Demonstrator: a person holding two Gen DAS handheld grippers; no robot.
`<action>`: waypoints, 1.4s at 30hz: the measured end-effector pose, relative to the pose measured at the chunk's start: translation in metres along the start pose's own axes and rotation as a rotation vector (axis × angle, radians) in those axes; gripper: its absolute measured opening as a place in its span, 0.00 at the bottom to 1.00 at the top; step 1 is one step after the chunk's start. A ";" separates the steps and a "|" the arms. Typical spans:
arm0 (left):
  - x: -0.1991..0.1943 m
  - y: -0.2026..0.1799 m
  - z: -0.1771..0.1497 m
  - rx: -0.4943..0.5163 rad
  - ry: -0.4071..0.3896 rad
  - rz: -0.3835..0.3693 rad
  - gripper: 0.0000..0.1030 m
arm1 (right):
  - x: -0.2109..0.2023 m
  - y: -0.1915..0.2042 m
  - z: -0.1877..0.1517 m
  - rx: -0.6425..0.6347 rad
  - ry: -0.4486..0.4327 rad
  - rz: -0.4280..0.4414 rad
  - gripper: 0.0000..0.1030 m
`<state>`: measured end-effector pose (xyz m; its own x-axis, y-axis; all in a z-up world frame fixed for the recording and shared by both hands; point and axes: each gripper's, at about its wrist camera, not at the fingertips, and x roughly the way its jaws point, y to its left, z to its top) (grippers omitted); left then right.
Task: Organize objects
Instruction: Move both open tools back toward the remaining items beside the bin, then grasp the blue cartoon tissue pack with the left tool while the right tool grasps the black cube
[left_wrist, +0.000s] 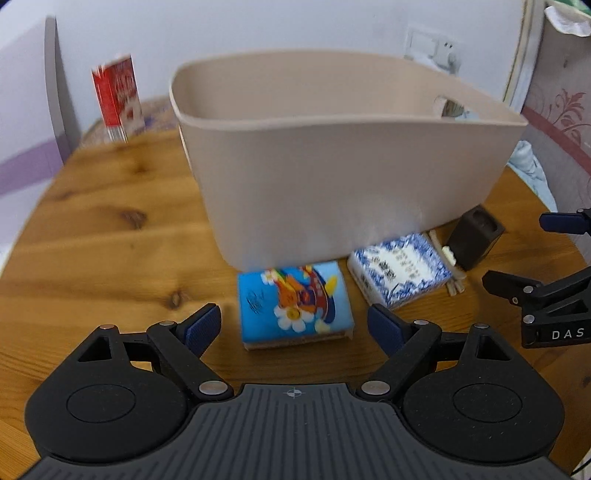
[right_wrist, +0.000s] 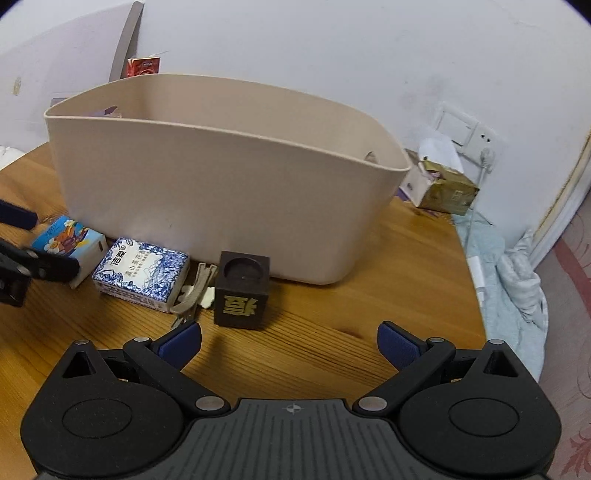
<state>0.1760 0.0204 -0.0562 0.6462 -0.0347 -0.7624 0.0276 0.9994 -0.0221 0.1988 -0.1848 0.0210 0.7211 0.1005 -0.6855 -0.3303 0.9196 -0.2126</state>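
Note:
A beige bin (left_wrist: 332, 158) stands on the round wooden table (left_wrist: 110, 236); it also shows in the right wrist view (right_wrist: 207, 192). In front of it lie a blue cartoon tissue pack (left_wrist: 293, 301) (right_wrist: 64, 236), a blue-and-white tissue pack (left_wrist: 400, 271) (right_wrist: 142, 275), a beige clip (right_wrist: 195, 288) and a dark cube with a gold character (right_wrist: 242, 291) (left_wrist: 474, 236). My left gripper (left_wrist: 295, 326) is open, its fingers on either side of the cartoon pack, just short of it. My right gripper (right_wrist: 290, 345) is open and empty, just in front of the dark cube.
A red-and-white carton (left_wrist: 118, 99) stands at the table's far left. A gold and white torn box (right_wrist: 439, 184) lies behind the bin at right, near a wall socket (right_wrist: 469, 129). A light blue cloth (right_wrist: 509, 280) hangs past the table's right edge.

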 end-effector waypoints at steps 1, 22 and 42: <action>0.003 0.000 0.000 -0.006 0.007 -0.001 0.85 | 0.002 0.001 0.000 0.001 -0.001 0.002 1.00; 0.008 -0.007 -0.002 0.011 -0.018 0.031 0.64 | 0.011 0.007 0.009 0.049 0.006 0.072 0.28; -0.072 -0.010 -0.006 0.025 -0.149 -0.006 0.63 | -0.063 -0.002 0.005 0.071 -0.108 0.077 0.28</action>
<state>0.1249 0.0125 -0.0051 0.7523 -0.0430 -0.6575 0.0496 0.9987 -0.0085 0.1573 -0.1911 0.0681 0.7576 0.2088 -0.6184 -0.3464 0.9316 -0.1098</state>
